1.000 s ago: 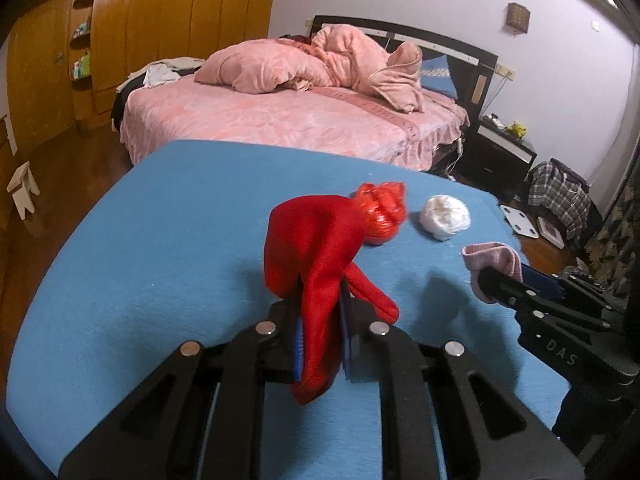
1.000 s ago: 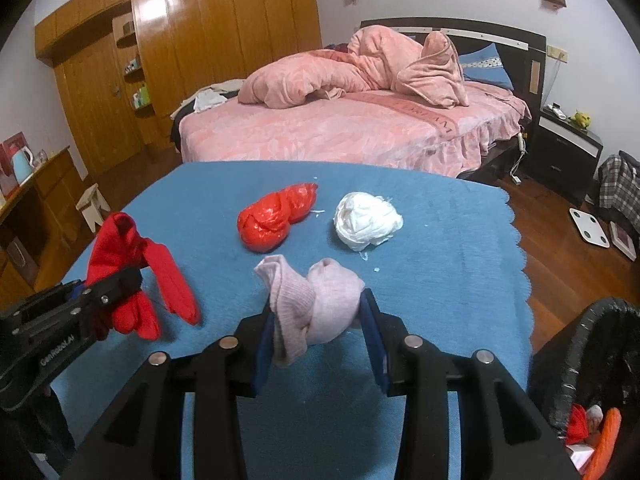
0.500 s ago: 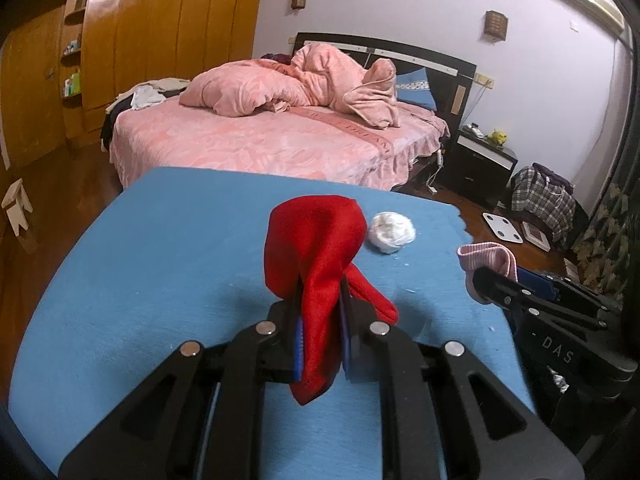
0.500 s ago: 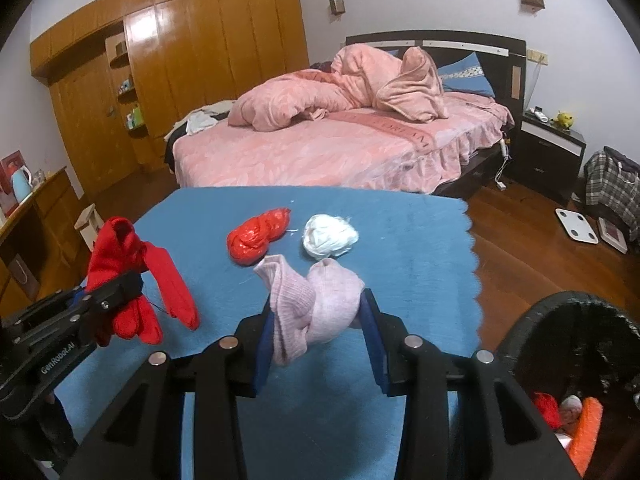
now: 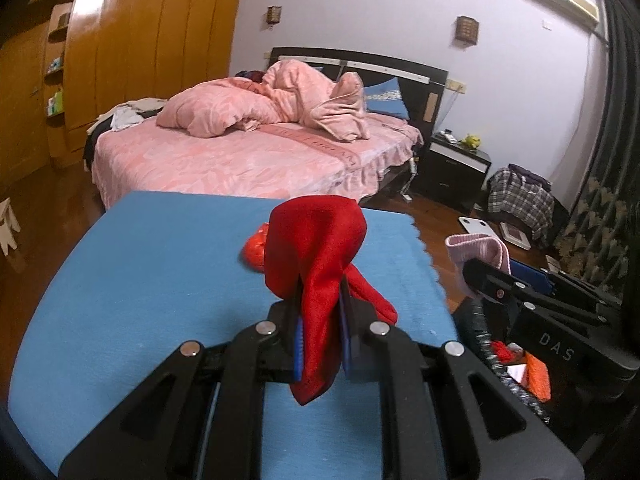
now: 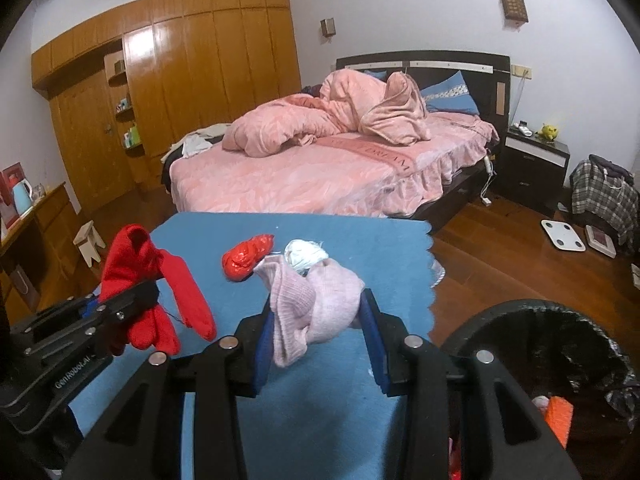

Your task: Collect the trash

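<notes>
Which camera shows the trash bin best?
The right wrist view: the bin shows its round rim, its black liner and some trash inside, below and right of the right gripper, which holds a pink sock. In the left wrist view only a slice of the bin shows, behind the right gripper.

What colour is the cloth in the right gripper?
Pale pink cloth, clearest in the right wrist view.

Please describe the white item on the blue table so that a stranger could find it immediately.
Look at the blue table in front of the pink bed. Near its far right edge lies a crumpled white wad, beside a red plastic bag. It is the only white thing there.
</notes>
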The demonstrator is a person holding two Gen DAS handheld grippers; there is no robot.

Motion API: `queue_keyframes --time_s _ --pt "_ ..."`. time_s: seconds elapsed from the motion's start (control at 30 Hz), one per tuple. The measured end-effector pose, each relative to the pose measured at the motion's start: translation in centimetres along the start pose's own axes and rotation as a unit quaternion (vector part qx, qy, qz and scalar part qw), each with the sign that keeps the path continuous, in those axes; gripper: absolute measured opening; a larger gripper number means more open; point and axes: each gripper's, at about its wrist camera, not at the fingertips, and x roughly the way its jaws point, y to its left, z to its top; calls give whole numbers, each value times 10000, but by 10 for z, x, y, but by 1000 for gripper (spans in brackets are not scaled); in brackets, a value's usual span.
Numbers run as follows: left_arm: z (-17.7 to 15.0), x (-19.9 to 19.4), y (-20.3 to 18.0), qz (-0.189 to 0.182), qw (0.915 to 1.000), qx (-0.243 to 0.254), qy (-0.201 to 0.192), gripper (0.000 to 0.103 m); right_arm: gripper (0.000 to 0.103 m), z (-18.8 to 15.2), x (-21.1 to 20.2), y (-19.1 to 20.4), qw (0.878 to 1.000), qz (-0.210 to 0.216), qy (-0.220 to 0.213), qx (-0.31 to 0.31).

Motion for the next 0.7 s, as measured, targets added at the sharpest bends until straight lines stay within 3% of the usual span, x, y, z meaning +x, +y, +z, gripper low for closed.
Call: queue_keyframes --time_s 0.7 --pt "-4 -43 -103 -839 9943 598 -260 13 40 -9 -87 -58 9973 -617 -360 183"
